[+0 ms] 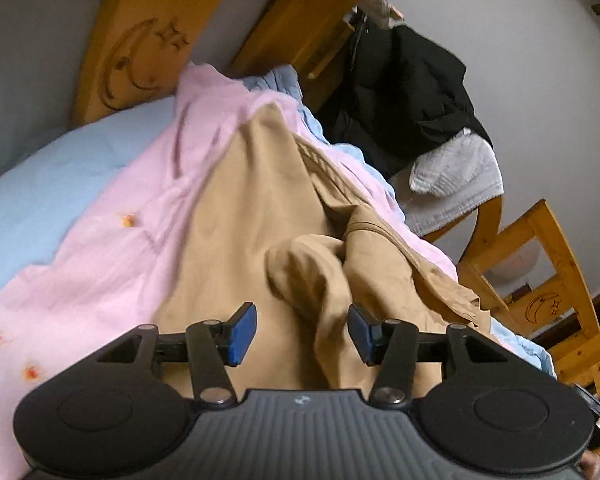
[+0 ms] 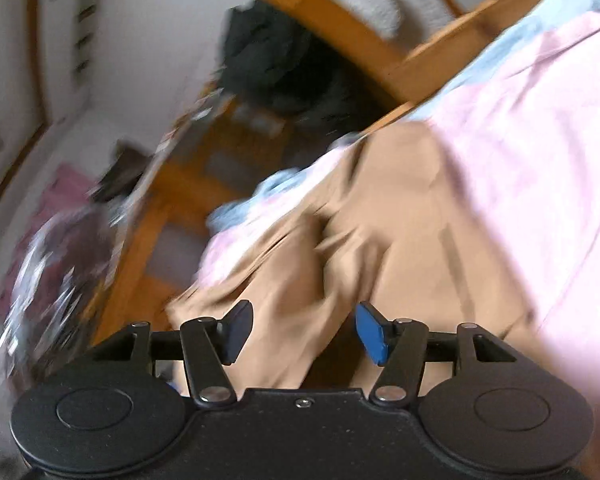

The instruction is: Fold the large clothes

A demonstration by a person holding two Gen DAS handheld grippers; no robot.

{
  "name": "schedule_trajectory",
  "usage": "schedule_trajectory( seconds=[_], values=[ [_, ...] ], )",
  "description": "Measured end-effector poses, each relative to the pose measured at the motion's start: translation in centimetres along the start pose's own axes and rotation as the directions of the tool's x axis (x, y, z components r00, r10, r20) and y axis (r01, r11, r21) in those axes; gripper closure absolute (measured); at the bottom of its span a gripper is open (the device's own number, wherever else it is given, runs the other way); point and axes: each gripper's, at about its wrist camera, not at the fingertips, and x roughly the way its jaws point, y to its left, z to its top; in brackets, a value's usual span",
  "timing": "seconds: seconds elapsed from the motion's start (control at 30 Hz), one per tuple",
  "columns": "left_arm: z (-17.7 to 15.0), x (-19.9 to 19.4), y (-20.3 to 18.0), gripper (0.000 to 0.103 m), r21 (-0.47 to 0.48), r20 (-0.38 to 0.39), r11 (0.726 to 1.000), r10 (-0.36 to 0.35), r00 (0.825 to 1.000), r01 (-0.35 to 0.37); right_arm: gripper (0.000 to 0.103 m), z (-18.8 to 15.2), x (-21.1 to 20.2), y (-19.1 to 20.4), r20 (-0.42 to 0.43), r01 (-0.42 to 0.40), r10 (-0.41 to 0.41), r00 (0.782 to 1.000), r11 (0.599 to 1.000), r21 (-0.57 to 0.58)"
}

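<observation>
A large tan garment (image 1: 252, 208) lies rumpled on a pink blanket (image 1: 100, 260) spread over the bed. In the left wrist view my left gripper (image 1: 302, 334) hangs just above it, blue pads apart. A raised fold of the tan cloth runs up between the pads without either one pressing on it. The right wrist view is blurred. There my right gripper (image 2: 305, 332) stands open over the same tan garment (image 2: 380, 220) near the bed's edge, with cloth below the gap and nothing clamped. The pink blanket (image 2: 540, 140) fills the right side.
A light blue sheet (image 1: 40, 184) shows beyond the blanket, under a wooden headboard (image 1: 140, 40) carved with a moon and stars. Beside the bed, black clothing (image 1: 412, 88) and a pale grey cloth (image 1: 460, 176) hang over a wooden chair. More wooden furniture (image 2: 172, 184) stands off the bed's edge.
</observation>
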Motion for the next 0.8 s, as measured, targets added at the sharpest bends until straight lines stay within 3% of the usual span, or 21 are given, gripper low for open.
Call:
schedule_trajectory(
  seconds=[0.17, 0.23, 0.3, 0.33, 0.37, 0.43, 0.53, 0.57, 0.67, 0.8],
  values=[
    [0.3, 1.4, -1.1, 0.048, 0.039, -0.092, 0.999, 0.022, 0.995, -0.019, 0.063, 2.0, 5.4, -0.5, -0.088, 0.083, -0.079, 0.993, 0.996, 0.035],
    [0.6, 1.9, -1.4, 0.050, 0.042, -0.111, 0.998, 0.042, 0.993, -0.037, 0.064, 2.3, 6.8, -0.5, -0.098, 0.109, -0.106, 0.990, 0.993, 0.032],
    [1.1, 2.7, -1.4, 0.071, 0.020, -0.111, 0.999, 0.037, 0.993, -0.034, 0.073, 2.7, 7.8, -0.3, -0.100, 0.120, -0.116, 0.988, 0.992, 0.032],
    [1.3, 3.2, -1.5, 0.098, 0.018, -0.117, 0.999, 0.033, 0.993, -0.031, 0.091, 3.0, 8.1, 0.0, -0.088, 0.118, -0.115, 0.989, 0.993, 0.022],
    [1.4, 3.4, -1.6, 0.100, 0.018, -0.115, 0.999, 0.038, 0.993, -0.036, 0.099, 3.3, 8.0, 0.4, -0.062, 0.122, -0.122, 0.991, 0.992, -0.001],
    [1.2, 3.1, -2.4, 0.102, 0.049, -0.069, 0.997, 0.056, 0.996, -0.053, 0.101, 3.5, 7.2, 2.0, 0.039, 0.124, -0.120, 0.992, 0.987, -0.099],
    [0.1, 3.4, -3.3, 0.103, 0.128, -0.024, 0.985, 0.123, 0.992, -0.119, 0.102, 2.0, 4.4, 5.6, 0.254, 0.187, -0.098, 0.962, 0.917, -0.353],
    [-0.1, 4.0, -3.1, 0.103, 0.139, -0.034, 0.981, 0.140, 0.990, -0.134, 0.102, 1.6, 4.4, 5.4, 0.272, 0.209, -0.108, 0.956, 0.901, -0.379],
    [0.1, 4.8, -2.3, 0.102, 0.134, -0.027, 0.982, 0.135, 0.990, -0.131, 0.102, 1.5, 7.0, 2.8, 0.214, 0.270, -0.203, 0.956, 0.895, -0.356],
    [0.9, 3.8, -3.0, 0.102, 0.206, 0.034, 0.971, 0.113, 0.993, -0.117, 0.102, 0.8, 7.2, 2.3, 0.246, 0.262, -0.183, 0.952, 0.903, -0.342]
  ],
)
